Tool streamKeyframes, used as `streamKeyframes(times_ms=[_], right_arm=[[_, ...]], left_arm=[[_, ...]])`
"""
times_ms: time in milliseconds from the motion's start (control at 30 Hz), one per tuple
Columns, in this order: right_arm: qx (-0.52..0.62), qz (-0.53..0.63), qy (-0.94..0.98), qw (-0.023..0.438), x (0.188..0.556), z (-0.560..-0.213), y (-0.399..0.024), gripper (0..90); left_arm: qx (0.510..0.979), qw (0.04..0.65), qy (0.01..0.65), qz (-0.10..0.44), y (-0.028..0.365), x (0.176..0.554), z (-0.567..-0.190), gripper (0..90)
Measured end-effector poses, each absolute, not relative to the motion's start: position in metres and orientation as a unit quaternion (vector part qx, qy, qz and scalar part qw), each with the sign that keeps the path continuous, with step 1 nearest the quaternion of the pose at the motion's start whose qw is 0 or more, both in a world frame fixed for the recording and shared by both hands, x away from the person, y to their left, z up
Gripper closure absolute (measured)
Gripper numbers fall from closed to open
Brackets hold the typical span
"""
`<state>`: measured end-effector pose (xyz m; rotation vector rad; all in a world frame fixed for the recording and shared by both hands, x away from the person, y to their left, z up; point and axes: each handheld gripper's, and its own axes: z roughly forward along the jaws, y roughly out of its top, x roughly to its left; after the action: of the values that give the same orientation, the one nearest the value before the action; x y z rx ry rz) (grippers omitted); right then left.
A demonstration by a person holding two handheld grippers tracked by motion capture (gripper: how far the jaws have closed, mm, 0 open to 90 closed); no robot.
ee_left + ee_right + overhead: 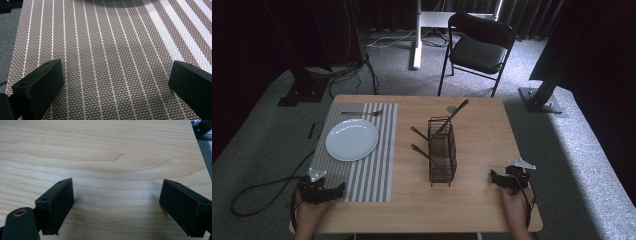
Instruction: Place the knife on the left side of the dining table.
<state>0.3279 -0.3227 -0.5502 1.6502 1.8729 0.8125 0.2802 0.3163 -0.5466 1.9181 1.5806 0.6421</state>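
Resting both claws wide and empty, left gripper [341, 189] over the near mat [377, 150], right gripper [494, 178] on bare table [482, 135], I should reach for the cutlery in the basket [442, 150] mid-table and lift handles straight out.

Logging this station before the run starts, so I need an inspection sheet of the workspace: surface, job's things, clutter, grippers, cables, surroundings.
Surface: wooden table with a striped placemat on its left half.
Job's things: white plate on the placemat, fork beyond it; black wire caddy mid-table, dark-handled utensils sticking out.
Clutter: a small round thing near the far edge, too small to tell.
Grippers: left gripper open over the placemat's near corner; right gripper open over bare wood; both empty.
Cables: one cable loops on the floor at left.
Surroundings: black folding chair, grey carpet, dark curtains.
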Motion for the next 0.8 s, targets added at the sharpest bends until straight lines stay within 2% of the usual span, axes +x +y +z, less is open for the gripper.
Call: streamKeyframes(times_ms=[800], right_arm=[[0.610,0.298,0.688,0.257,0.3257,-0.5503,-0.3234,11.9]], left_arm=[[0.725,0.280,0.585,0.233,0.3193,0.2809,-0.5443,2.5]])
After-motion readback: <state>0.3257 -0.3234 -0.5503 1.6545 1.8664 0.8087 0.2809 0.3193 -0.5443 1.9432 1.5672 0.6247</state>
